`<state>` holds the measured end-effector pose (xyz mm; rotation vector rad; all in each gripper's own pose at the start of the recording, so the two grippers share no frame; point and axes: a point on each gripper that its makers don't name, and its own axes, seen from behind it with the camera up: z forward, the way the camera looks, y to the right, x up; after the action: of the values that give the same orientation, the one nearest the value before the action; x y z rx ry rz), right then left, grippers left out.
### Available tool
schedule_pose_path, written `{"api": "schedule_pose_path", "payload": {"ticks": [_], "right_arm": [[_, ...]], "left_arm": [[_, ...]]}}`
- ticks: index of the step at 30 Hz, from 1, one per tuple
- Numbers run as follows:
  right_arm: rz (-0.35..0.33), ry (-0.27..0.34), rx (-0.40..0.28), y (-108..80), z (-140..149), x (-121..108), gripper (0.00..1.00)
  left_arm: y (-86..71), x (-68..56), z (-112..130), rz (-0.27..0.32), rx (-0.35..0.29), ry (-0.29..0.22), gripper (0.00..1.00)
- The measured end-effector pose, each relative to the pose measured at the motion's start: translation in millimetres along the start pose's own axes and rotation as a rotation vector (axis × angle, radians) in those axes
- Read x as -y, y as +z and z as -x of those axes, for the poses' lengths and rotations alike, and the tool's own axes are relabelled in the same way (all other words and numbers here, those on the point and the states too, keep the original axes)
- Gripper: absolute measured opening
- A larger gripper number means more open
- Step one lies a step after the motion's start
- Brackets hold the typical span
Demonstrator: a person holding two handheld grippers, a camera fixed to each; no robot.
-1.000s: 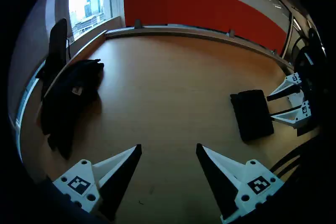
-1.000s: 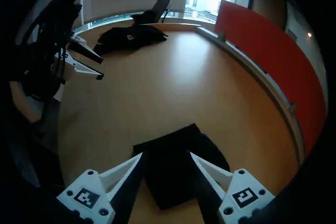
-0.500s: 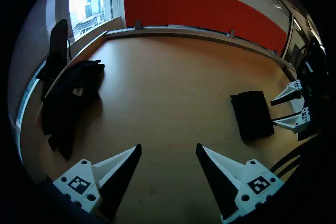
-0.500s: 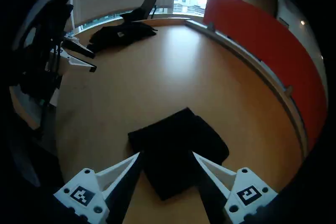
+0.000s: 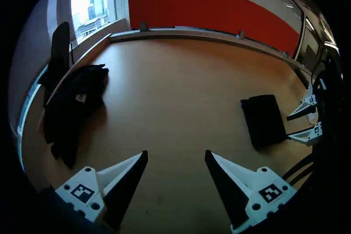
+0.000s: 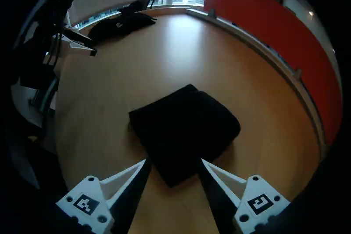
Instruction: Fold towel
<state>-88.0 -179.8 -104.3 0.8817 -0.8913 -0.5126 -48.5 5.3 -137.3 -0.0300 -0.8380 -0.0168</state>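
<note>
Jaws of the right gripper (image 6: 174, 161) stand wide apart and empty; just ahead of them the folded black towel (image 6: 184, 128) lies on the worktop (image 6: 175, 54); likely soft, light, limp, best pinched at a corner; left gripper (image 5: 175, 152) gapes empty too, towel well off right.

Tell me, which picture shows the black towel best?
The right gripper view. The towel lies folded on the table, big and close, right in front of the open right tongs. The left gripper view shows it small, far off to one side and at a slant.
</note>
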Motion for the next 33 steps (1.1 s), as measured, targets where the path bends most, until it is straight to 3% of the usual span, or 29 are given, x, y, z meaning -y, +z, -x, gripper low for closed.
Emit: {"api": "schedule_pose_path", "payload": {"ticks": [15,27,33], "right_arm": [[-0.005,0.048,0.082,14.1,45,4,0.71],[-0.006,0.086,0.084,15.8,52,4,0.41],[-0.005,0.087,0.082,15.7,52,4,0.20]], "left_arm": [[0.1,-3.8,2,0.006,0.002,0.000,0.97],[-0.5,-6.1,2,0.012,0.002,0.003,0.97],[-1.0,-6.8,2,0.013,0.002,0.004,0.97]]}}
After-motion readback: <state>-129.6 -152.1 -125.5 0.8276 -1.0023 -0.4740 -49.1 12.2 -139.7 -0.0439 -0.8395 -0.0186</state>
